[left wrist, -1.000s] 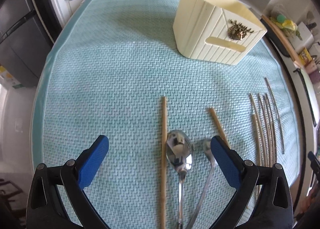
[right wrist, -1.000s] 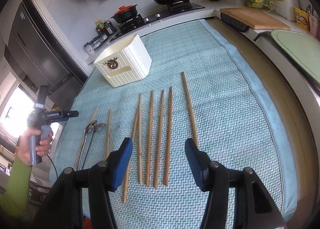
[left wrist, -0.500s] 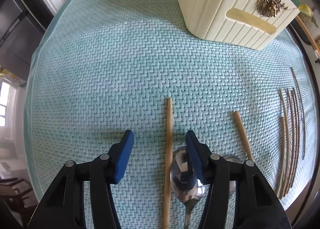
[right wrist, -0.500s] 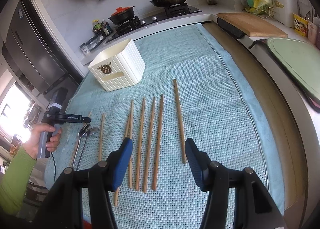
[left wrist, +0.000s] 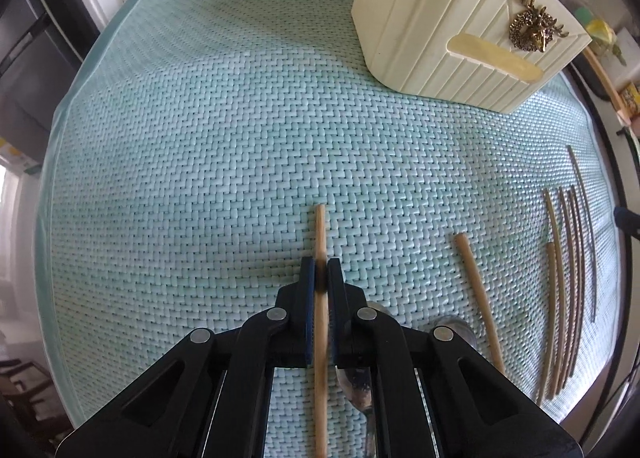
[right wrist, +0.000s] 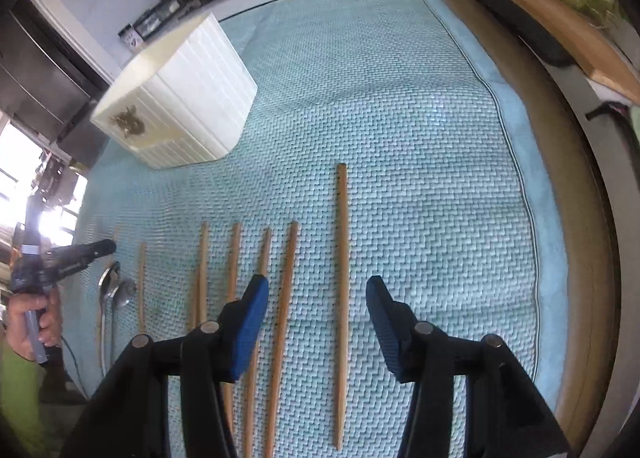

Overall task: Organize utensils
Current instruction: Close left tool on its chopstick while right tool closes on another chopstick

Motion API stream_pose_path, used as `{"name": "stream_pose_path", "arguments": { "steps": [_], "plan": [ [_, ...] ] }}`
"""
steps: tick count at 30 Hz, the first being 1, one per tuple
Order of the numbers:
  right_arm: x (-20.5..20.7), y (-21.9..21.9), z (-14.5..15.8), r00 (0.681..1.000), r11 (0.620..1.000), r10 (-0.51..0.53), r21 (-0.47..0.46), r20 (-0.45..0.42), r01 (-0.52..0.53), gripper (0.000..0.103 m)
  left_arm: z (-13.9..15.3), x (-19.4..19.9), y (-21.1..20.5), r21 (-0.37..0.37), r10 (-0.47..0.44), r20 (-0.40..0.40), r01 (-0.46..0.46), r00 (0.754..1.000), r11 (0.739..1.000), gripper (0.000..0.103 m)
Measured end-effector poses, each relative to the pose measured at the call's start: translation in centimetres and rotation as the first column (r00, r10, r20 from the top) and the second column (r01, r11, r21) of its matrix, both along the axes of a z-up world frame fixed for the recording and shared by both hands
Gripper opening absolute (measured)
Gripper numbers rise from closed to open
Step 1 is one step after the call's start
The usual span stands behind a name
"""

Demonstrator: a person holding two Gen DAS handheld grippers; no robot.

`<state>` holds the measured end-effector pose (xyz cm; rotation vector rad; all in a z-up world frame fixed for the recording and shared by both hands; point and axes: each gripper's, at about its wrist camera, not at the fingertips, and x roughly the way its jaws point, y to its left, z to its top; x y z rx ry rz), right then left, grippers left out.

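Now the left gripper [left wrist: 320, 278] pinches one chopstick [left wrist: 320, 226] — right gripper [right wrist: 316, 298] jaws closing, nothing touched.

Wooden chopsticks [right wrist: 341, 298] and 2 steel spoons [right wrist: 116, 290] lie flat beside an upright cream holder [left wrist: 452, 26].

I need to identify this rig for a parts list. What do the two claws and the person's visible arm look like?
Both the left claw and the right claw have blue pads on black linkage arms with silver round rivets. In the right wrist view, a hand grips a grey handle trailing a black cable, above a lime-green sleeve.
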<state>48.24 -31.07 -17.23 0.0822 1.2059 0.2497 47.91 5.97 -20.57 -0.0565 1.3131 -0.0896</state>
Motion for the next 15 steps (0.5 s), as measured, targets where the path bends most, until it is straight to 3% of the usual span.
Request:
{"name": "stream_pose_path", "arguments": {
  "steps": [5, 12, 15],
  "plan": [
    [3.5, 2.6, -1.7, 1.000, 0.991, 0.017, -0.134, 0.013, -0.015, 0.042, 0.2, 0.0, 1.6, -0.015, 0.005, 0.000, -0.005, 1.000, 1.000, 0.004],
    [7.2, 2.3, -4.2, 0.996, 0.995, -0.081, -0.068, -0.034, 0.078, 0.035, 0.1, 0.2, 2.5, -0.042, 0.004, 0.003, -0.004, 1.000, 0.999, 0.004],
    [7.6, 2.3, -4.1, 0.997, 0.993, -0.082, -0.087, -0.014, 0.081, 0.014, -0.3, 0.8, 2.8, -0.054, 0.005, 0.012, -0.004, 1.000, 0.999, 0.004]
  ]
}}
